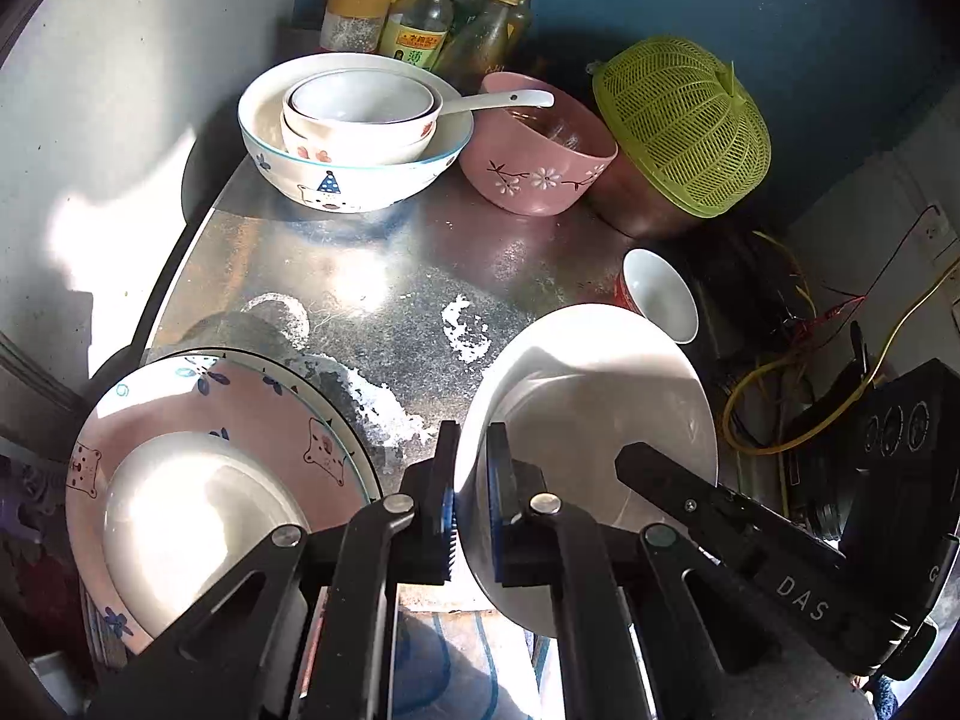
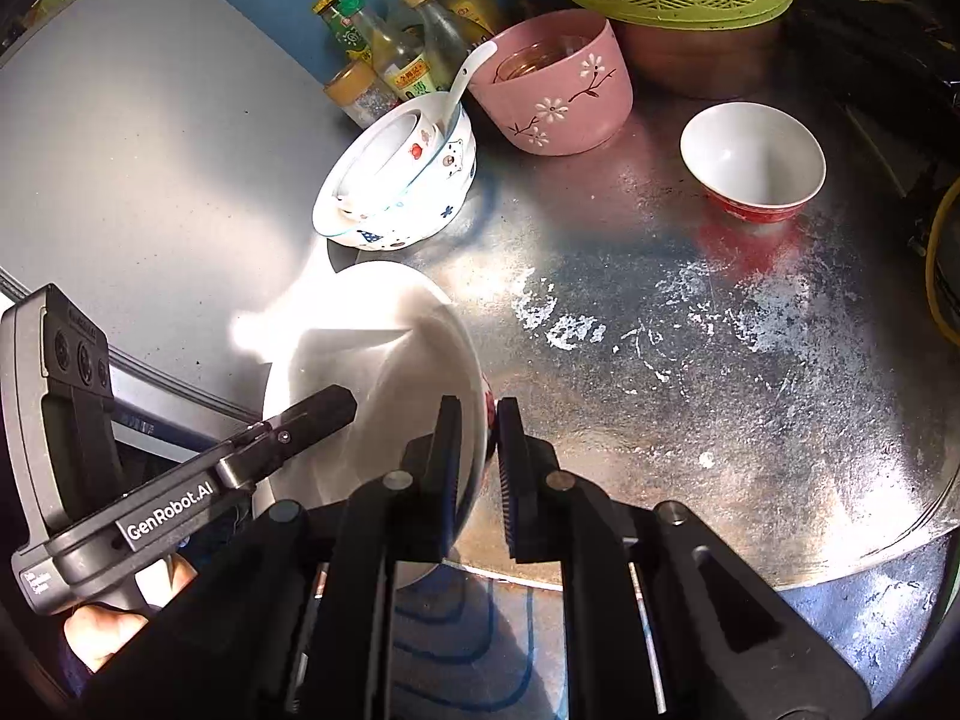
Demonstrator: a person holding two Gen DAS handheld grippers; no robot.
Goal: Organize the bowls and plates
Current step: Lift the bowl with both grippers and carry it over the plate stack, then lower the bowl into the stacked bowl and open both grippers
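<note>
The big white bowl (image 1: 588, 414) is pinched at both rims by the left gripper (image 1: 471, 516) and right gripper (image 2: 480, 468); it should be kept level and set down softly on the surface (image 2: 660, 360)

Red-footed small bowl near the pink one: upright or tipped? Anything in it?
Upright and empty. The small red bowl stands on its foot on the metal table, mouth up, its white inside bare.

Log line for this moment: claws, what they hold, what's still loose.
left claw: shut on white bowl rim | right claw: shut on opposite rim | bowl: carried by both | loose: red-and-white bowl, pink bowl
</note>
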